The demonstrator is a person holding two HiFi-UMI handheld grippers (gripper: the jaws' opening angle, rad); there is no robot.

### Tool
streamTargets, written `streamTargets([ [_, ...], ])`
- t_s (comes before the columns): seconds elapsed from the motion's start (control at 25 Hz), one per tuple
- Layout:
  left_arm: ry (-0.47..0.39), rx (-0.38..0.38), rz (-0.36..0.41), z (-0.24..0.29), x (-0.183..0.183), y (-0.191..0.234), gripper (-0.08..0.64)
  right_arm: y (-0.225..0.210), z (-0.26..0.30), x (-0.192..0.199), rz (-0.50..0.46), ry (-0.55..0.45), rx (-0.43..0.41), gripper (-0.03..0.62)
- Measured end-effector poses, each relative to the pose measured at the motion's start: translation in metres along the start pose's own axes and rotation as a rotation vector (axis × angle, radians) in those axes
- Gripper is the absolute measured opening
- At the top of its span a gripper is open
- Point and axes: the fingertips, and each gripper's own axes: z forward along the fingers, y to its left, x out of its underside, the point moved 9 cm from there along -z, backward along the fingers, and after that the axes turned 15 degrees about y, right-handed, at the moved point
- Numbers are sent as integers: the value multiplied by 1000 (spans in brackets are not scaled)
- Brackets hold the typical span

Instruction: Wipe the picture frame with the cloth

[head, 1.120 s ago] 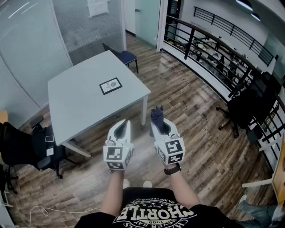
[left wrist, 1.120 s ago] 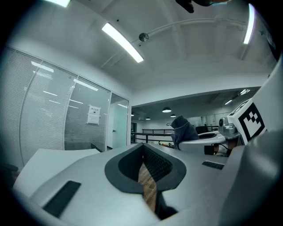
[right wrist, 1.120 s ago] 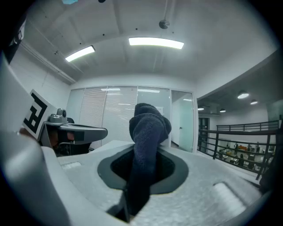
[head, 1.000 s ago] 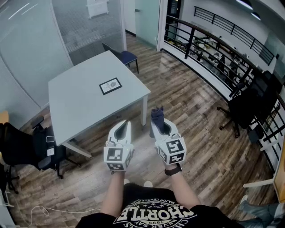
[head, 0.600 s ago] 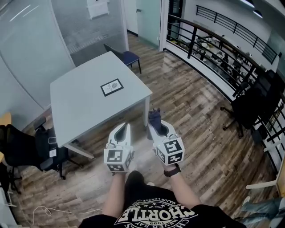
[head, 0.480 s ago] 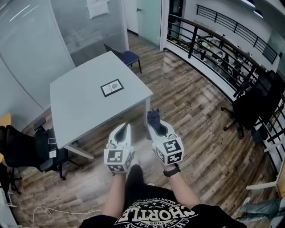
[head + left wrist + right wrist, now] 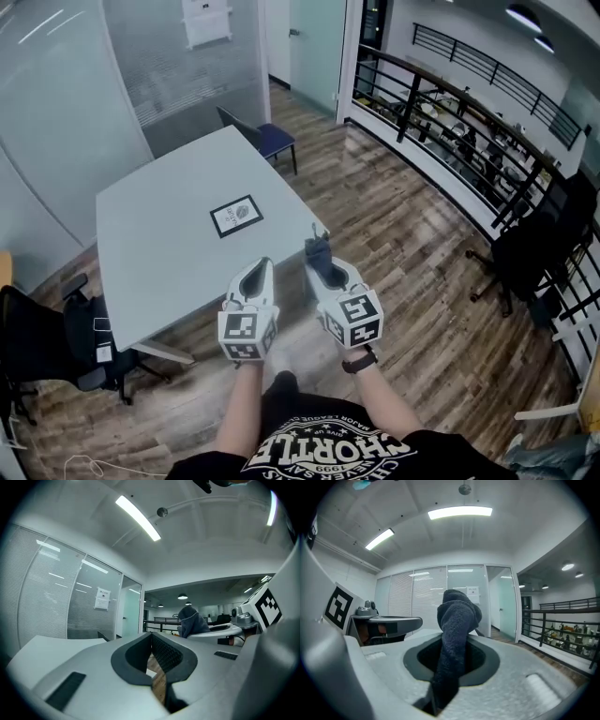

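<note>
Steps brought the grey square worktop (image 7: 159, 248) nearer, so wiping can start soon; the small black-edged picture frame (image 7: 235, 216) lies on it. The right tongs (image 7: 319, 255) pinch the dark fluffy cloth (image 7: 457, 620); the left tongs (image 7: 262, 266) are closed, empty.

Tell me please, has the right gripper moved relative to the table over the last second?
Yes. The right gripper, holding the cloth, has advanced toward the table's near corner.

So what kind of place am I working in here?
Most likely an office, perhaps on an upper level: a grey meeting table stands beside frosted glass partitions, a black swivel chair sits on the wood floor, and a black railing runs along the edge.
</note>
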Motion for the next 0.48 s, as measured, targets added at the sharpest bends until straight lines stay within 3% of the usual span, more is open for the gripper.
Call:
streamTargets([
  [0.2,-10,15,31,58,-28,60,8,-22,74,-41,-18,3,-8,71],
  [0.48,-23,-28,-3,111,-49,142,8,-35,175,-86,-53,-16,-41,71],
])
